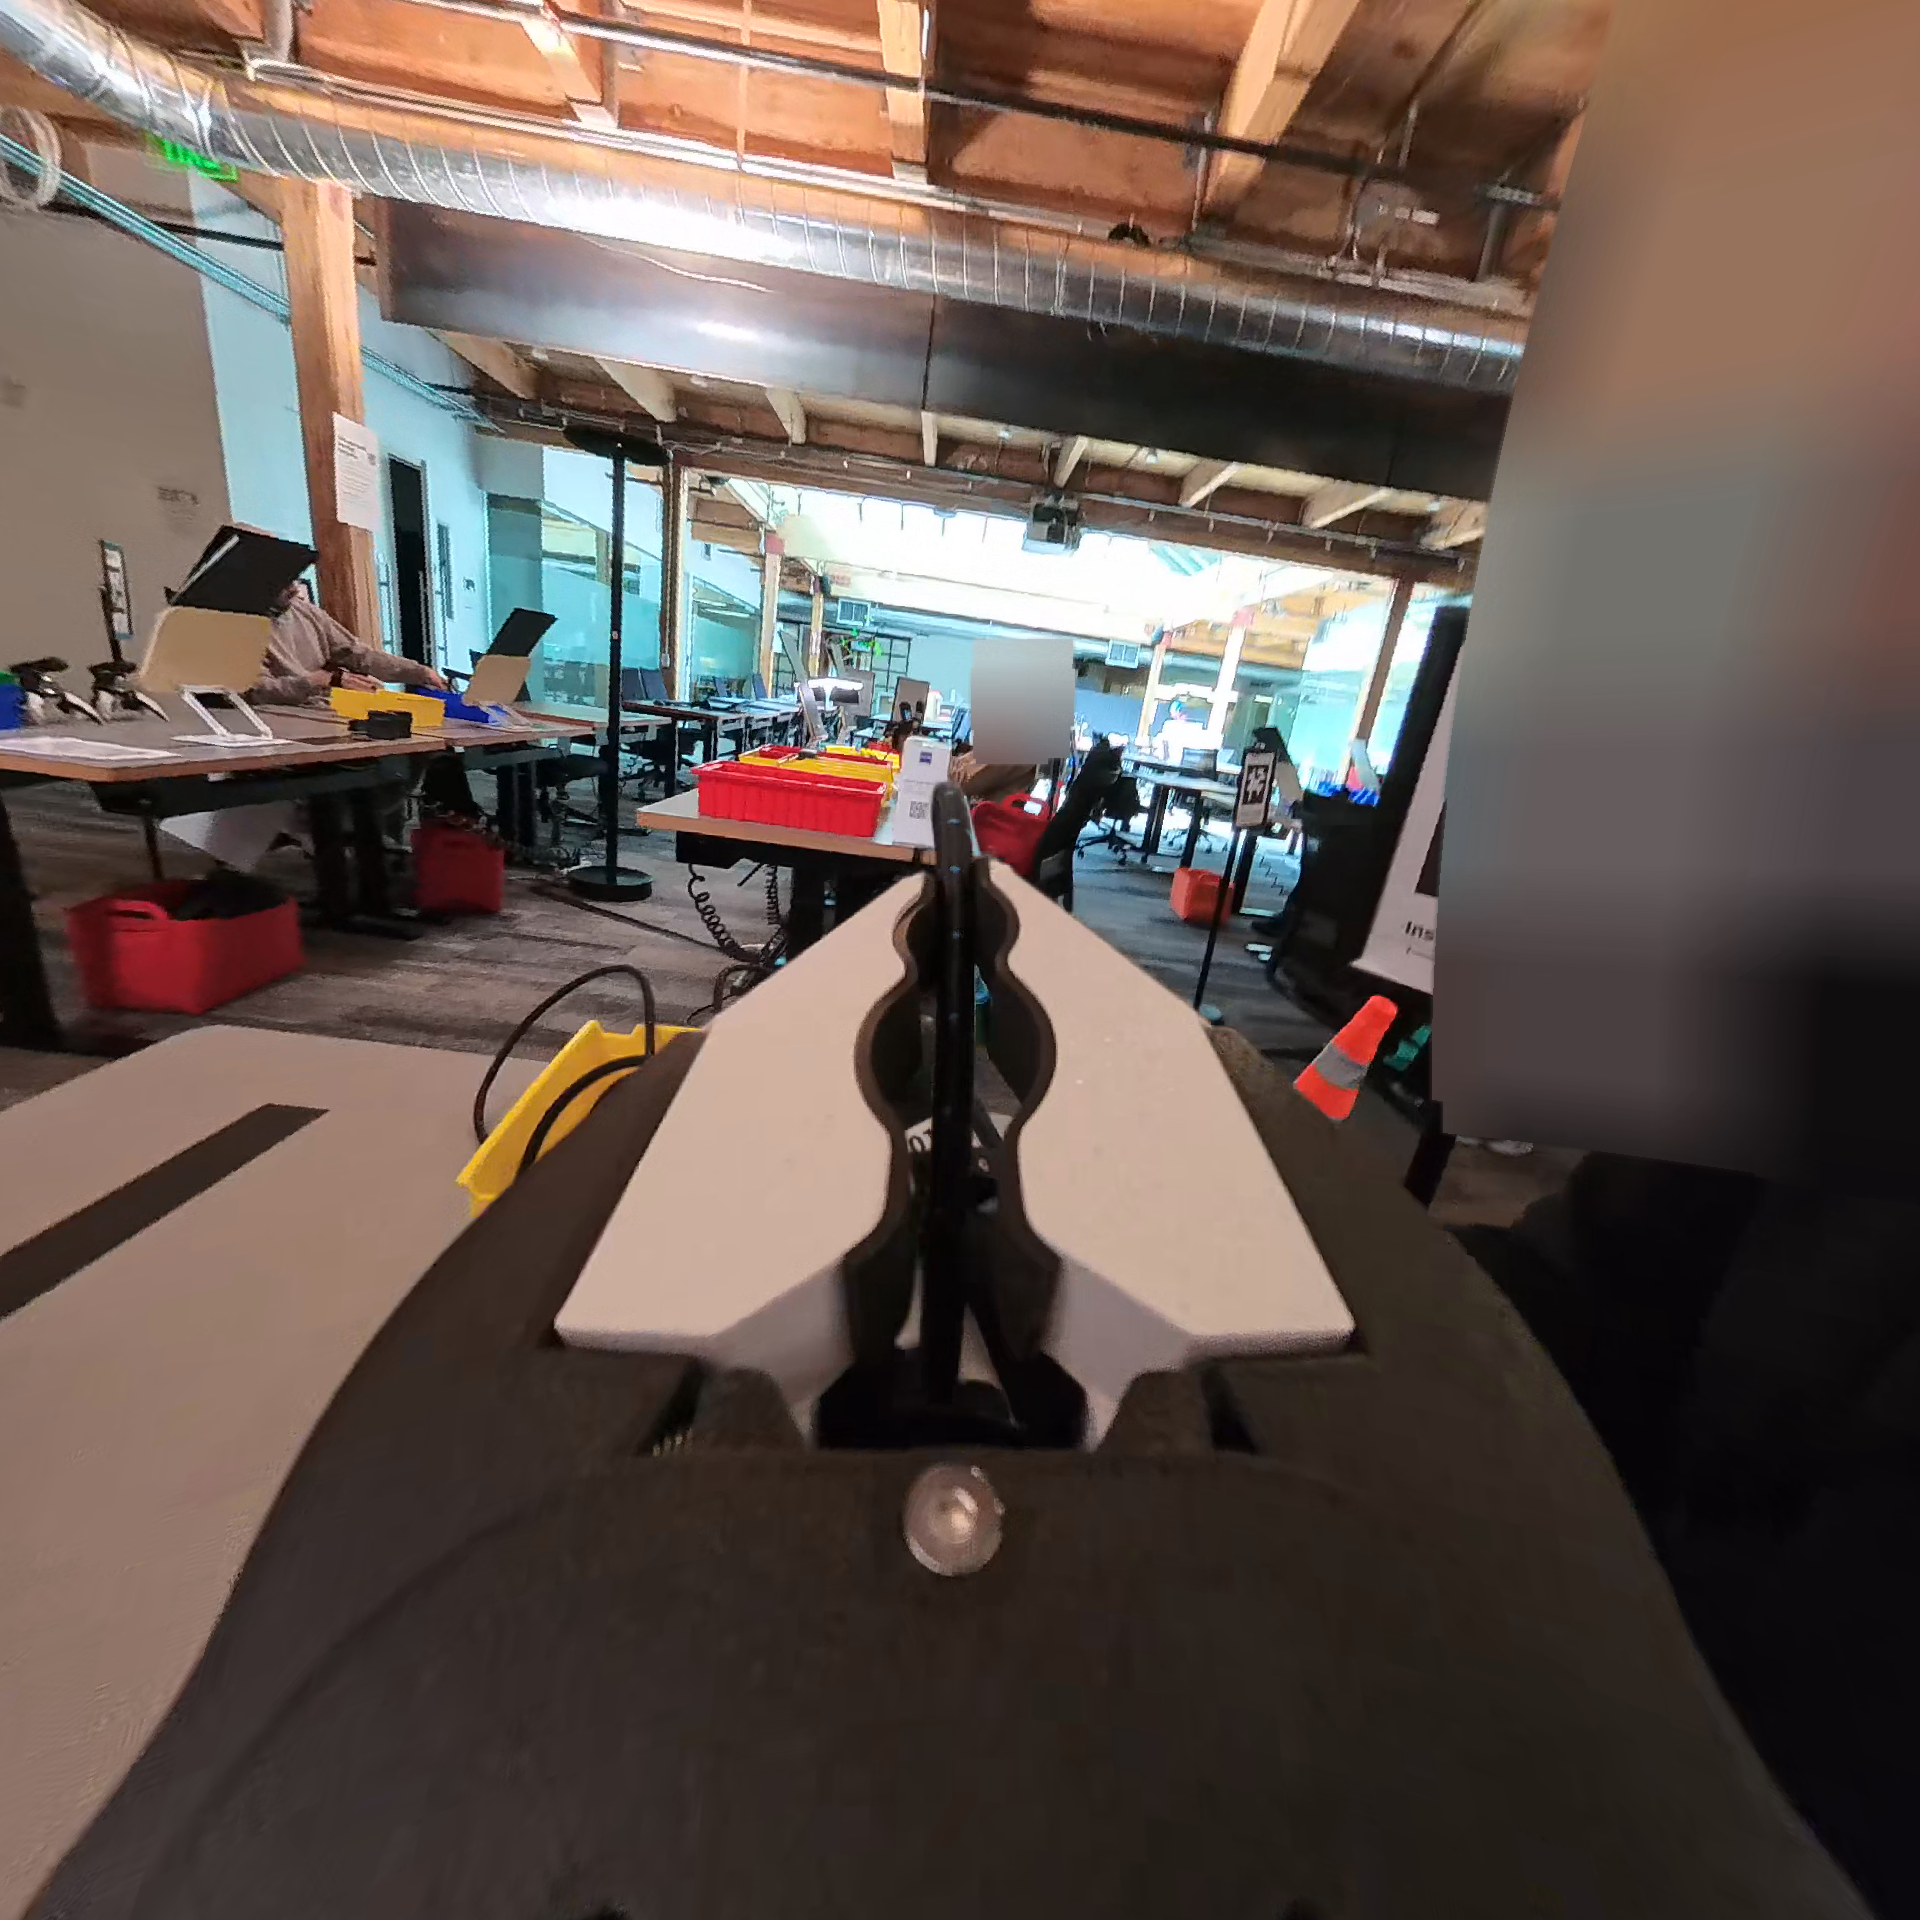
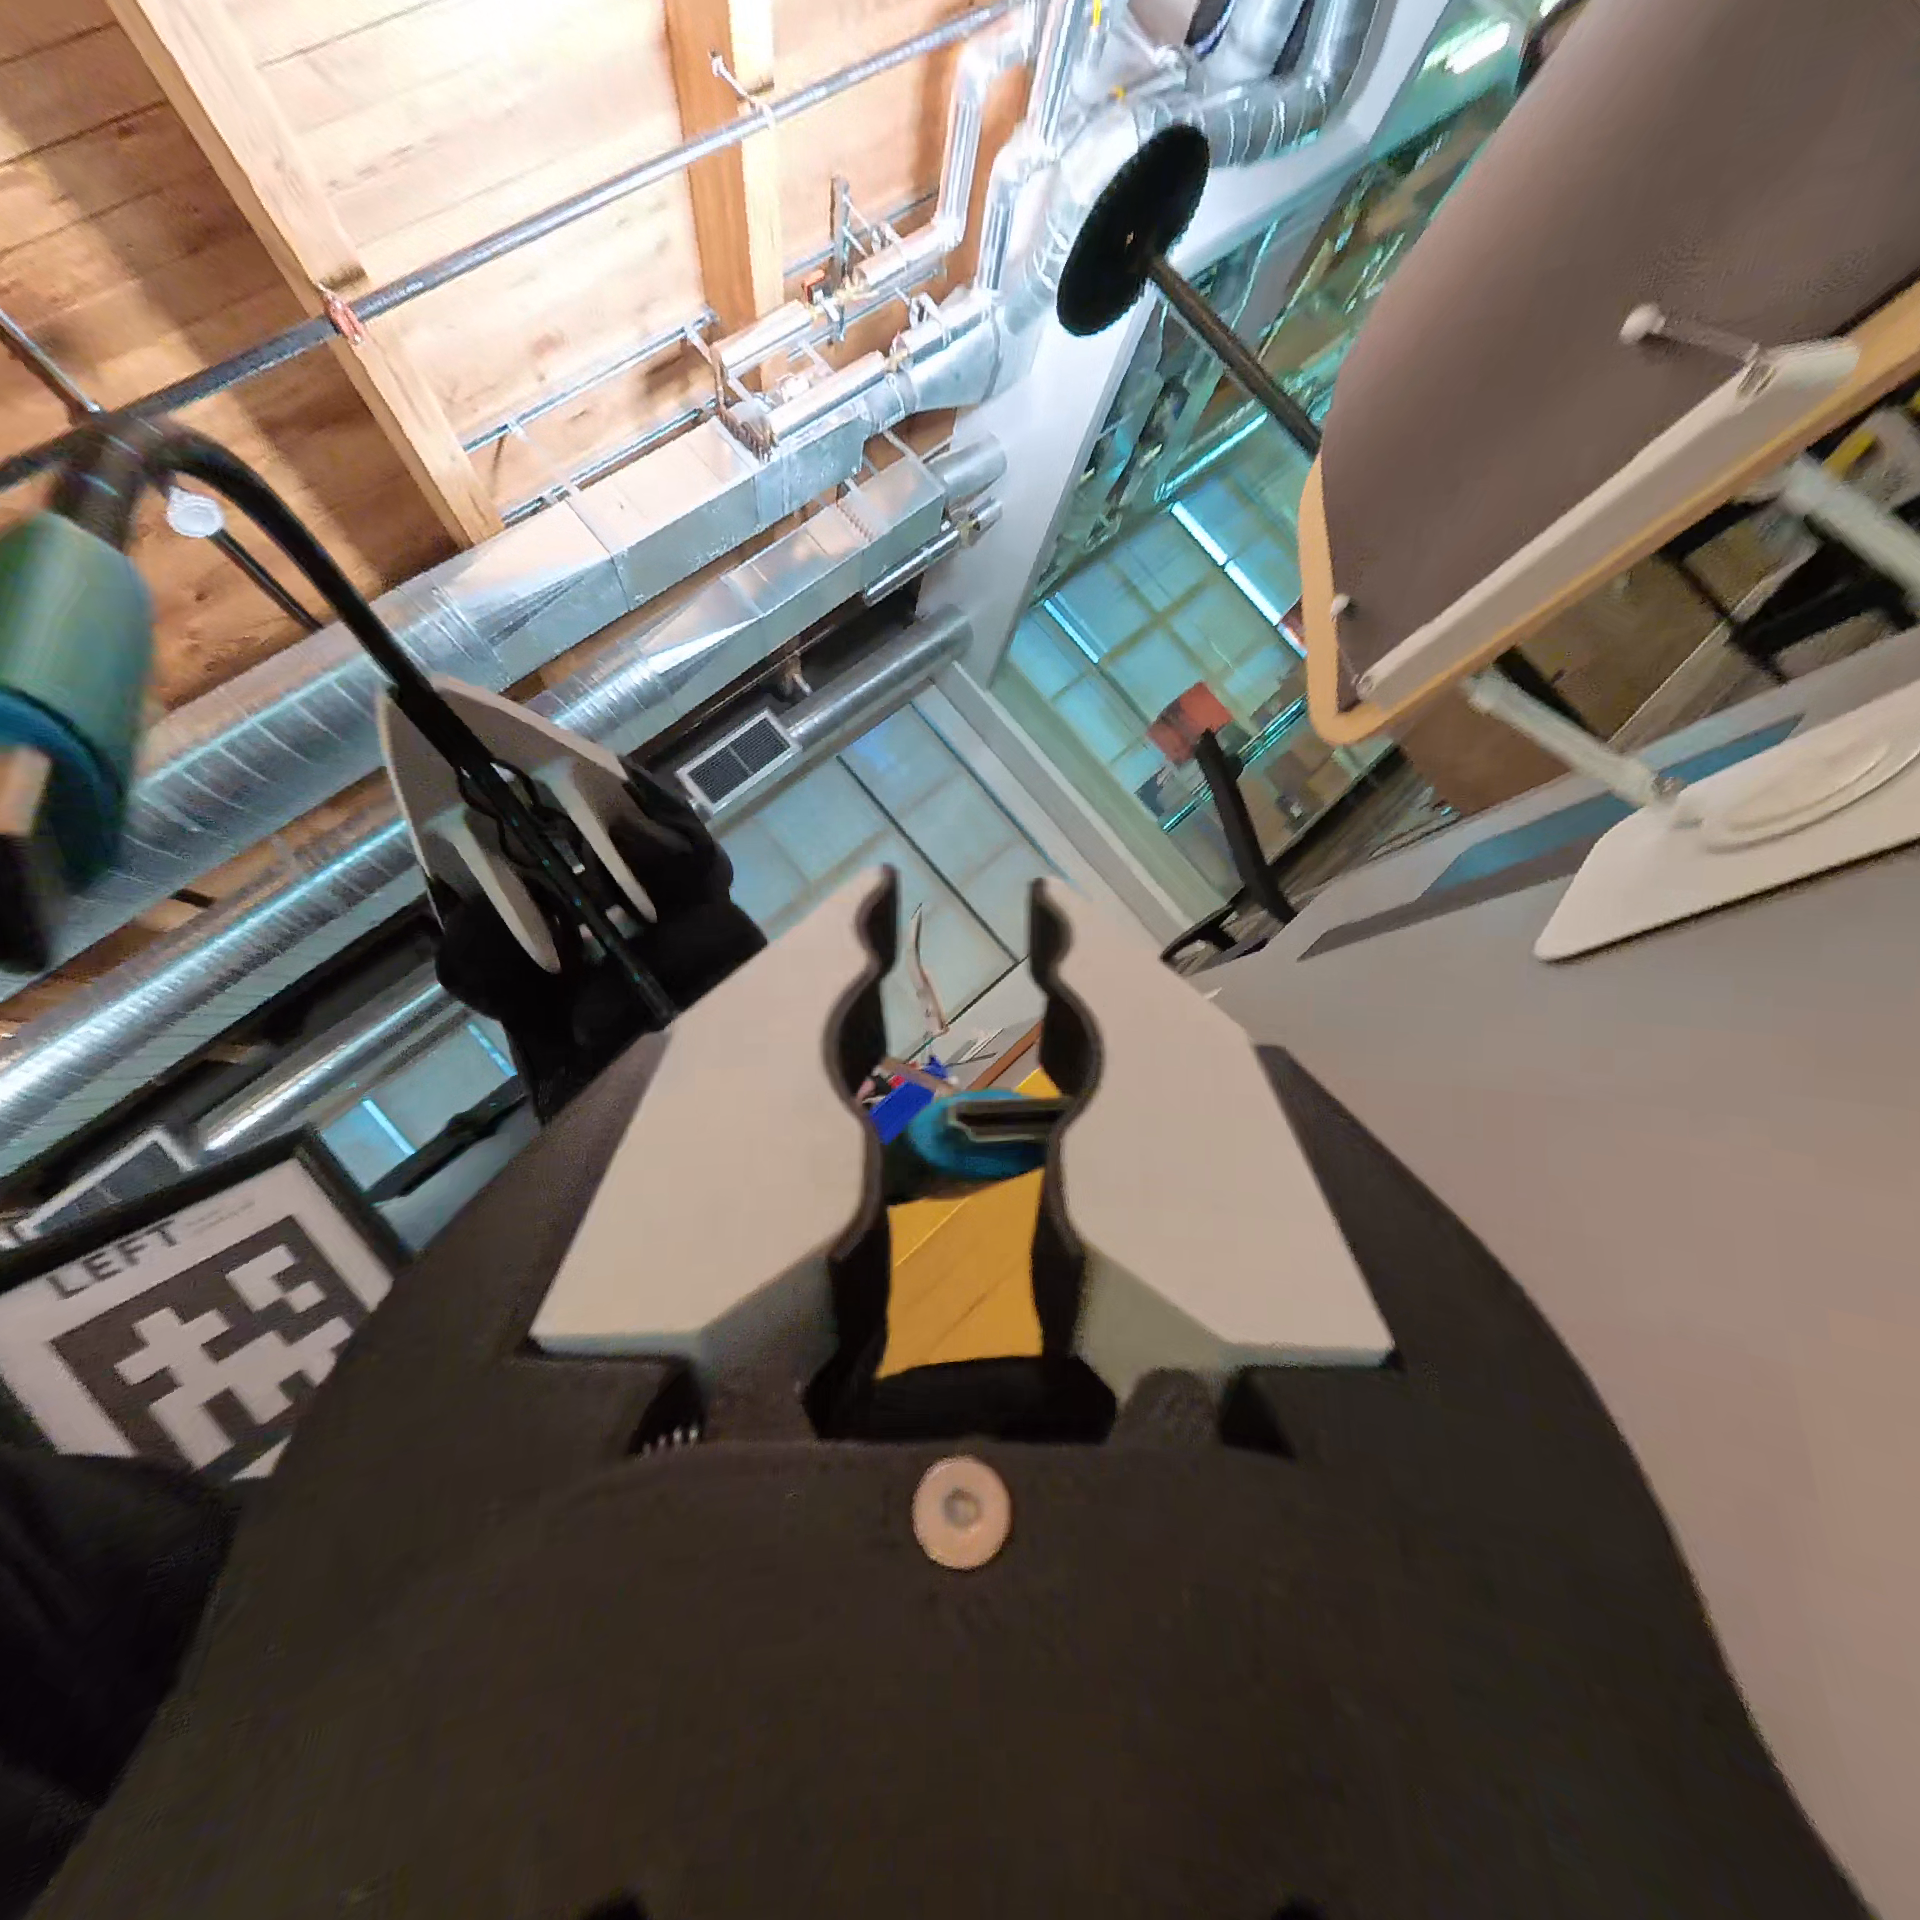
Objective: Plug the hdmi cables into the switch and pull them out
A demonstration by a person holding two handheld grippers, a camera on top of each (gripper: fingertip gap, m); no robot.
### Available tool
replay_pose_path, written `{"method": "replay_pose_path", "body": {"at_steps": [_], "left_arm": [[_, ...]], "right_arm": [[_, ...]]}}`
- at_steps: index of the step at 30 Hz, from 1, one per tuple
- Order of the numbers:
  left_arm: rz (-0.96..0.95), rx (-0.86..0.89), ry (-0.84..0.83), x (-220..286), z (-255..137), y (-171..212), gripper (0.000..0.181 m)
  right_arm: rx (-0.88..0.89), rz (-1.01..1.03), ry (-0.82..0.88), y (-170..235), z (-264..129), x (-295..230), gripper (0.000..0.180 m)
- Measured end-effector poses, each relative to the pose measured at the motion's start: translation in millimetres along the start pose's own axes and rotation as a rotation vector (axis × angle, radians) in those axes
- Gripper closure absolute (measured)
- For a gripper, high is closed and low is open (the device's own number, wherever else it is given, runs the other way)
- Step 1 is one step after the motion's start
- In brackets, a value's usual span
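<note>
Cable (image 1: 951, 1039), black, runs up frame centre of the left wrist view, pinched between the closed fingers of the left gripper (image 1: 954, 883); yellow bin (image 1: 551, 1112) sits lower left of it. In the right wrist view the same cable arcs from upper left, and a teal-sleeved HDMI plug (image 2: 987, 1138) sits at frame centre between the parted fingers of the right gripper (image 2: 961, 894); contact cannot be told. Switch not visible. Risks: cable slipping through the left pinch under tension; plug dropping or twisting if unclamped, misaligning at the port.
</note>
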State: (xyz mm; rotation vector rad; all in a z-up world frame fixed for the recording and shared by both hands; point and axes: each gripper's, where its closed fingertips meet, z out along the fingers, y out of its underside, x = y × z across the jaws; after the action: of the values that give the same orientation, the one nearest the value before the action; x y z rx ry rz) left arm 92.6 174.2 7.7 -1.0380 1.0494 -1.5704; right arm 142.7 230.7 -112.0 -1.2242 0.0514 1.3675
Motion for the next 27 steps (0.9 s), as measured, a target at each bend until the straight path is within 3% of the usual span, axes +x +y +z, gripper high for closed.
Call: {"method": "replay_pose_path", "body": {"at_steps": [2, 9, 22, 24, 27], "left_arm": [[-0.045, 0.026, -0.001, -9, -6, 4, 0.177], [-0.203, 0.035, -0.071, -49, -23, 41, 0.177], [-0.349, 0.029, -0.199, -96, -49, 87, 0.178], [-0.354, 0.036, -0.240, -104, -55, 89, 0.178], [-0.384, 0.026, -0.309, -117, -65, 98, 0.177]], "right_arm": [[0.019, -0.027, 0.005, -11, -2, 3, 0.173], [0.022, -0.098, 0.069, -24, -9, 20, 0.174], [-0.102, -0.153, 0.214, 0, -21, 52, 0.174], [-0.155, -0.177, 0.301, 10, -25, 66, 0.166], [-0.192, -0.200, 0.426, 17, -34, 88, 0.138]]}}
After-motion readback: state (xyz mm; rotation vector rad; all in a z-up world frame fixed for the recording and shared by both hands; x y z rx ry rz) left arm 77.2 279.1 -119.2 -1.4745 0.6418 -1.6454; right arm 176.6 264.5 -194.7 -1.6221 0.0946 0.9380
